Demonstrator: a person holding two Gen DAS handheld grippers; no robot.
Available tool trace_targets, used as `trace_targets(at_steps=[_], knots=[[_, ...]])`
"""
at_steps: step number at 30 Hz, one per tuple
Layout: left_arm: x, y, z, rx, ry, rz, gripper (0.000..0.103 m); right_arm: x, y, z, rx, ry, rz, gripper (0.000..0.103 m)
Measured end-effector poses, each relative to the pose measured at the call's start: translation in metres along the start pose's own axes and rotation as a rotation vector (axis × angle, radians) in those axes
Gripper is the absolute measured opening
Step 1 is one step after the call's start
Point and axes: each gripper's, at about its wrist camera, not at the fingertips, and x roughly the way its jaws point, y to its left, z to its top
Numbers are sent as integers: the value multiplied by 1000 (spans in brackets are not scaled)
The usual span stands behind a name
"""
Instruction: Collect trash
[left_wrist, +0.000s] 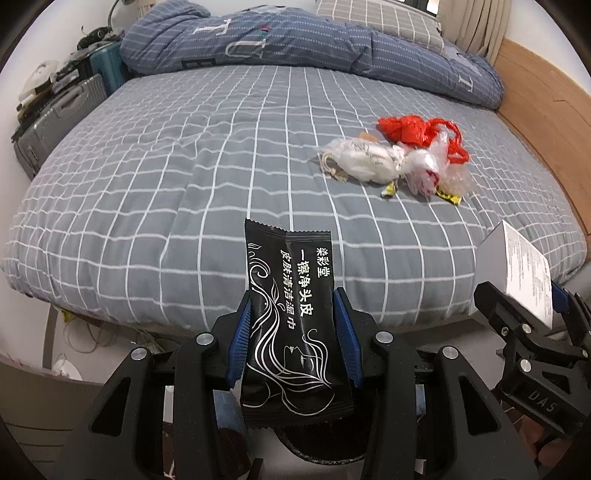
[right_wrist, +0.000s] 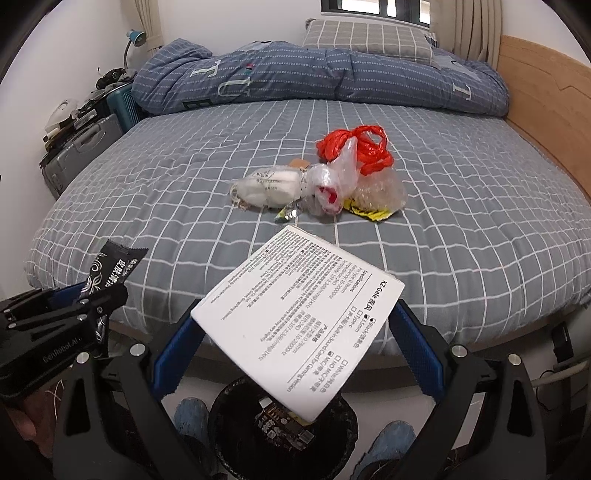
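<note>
Left gripper (left_wrist: 291, 332) clamped on black sachet (left_wrist: 291, 317); right gripper (right_wrist: 295, 336) clamped on white box (right_wrist: 299, 317), above black bin (right_wrist: 280, 439); remaining trash pile (right_wrist: 321, 181) far off on bed (right_wrist: 480, 240).

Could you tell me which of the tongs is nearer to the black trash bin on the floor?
Right. The right tongs hold the white box directly above the bin; the left tongs, gripping the black sachet, sit off to its left.
</note>
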Motion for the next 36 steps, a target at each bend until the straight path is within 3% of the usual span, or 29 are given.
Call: trace_targets(at_steps=[36], knots=[[43, 7, -83, -11, 131, -9, 42, 22, -3, -78, 5, 149, 9, 93]])
